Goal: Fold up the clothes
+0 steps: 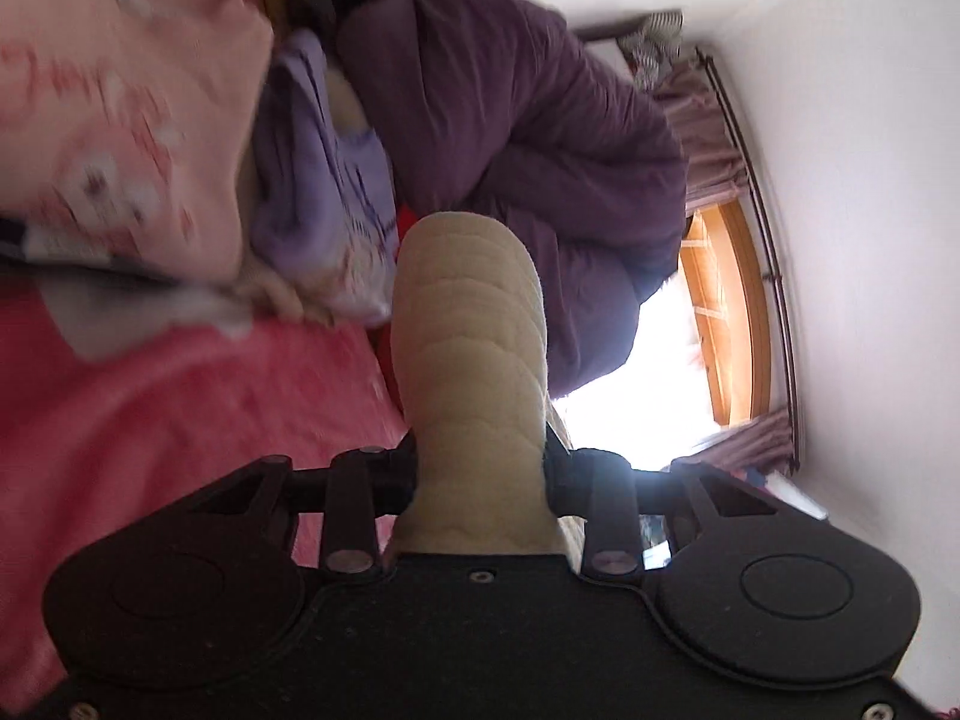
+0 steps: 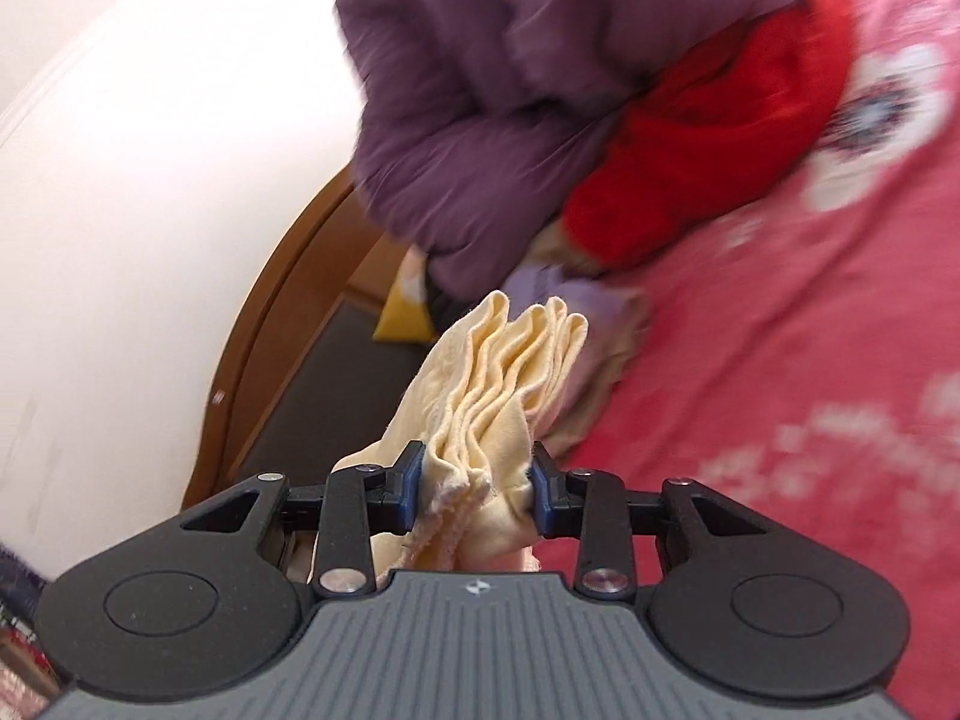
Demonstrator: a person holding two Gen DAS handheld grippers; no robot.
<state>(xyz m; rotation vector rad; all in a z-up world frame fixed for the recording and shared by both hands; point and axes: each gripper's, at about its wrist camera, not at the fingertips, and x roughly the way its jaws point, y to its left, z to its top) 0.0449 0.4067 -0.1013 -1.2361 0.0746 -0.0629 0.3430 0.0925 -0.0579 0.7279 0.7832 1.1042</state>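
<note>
Both of your grippers are clamped on the same cream garment [image 2: 480, 420], which is up off the bed [image 2: 780, 420]. Your left gripper [image 1: 480, 468] pinches a thick rounded fold of the cream fabric that sticks straight forward along the fingers. Your right gripper [image 2: 477, 480] is closed on a bunched stack of several edges, fanned out ahead of the blue pads [image 2: 414, 480]. Neither view shows the other gripper, so I can't tell how far apart your hands are or whether the cloth between them is taut. The garment's long axis likely runs hand to hand; that line is what the next fold turns on. The pink bedspread lies to the left of your left gripper and to the right of your right one, so the open landing area sits below and between. The purple jacket [image 2: 510, 90], red garment [image 2: 708, 150] and lilac garment [image 1: 324, 180] are piled at the far side, near the cream tips; keep clear of that heap. Pictures are motion-blurred, so fine details are unclear.
</note>
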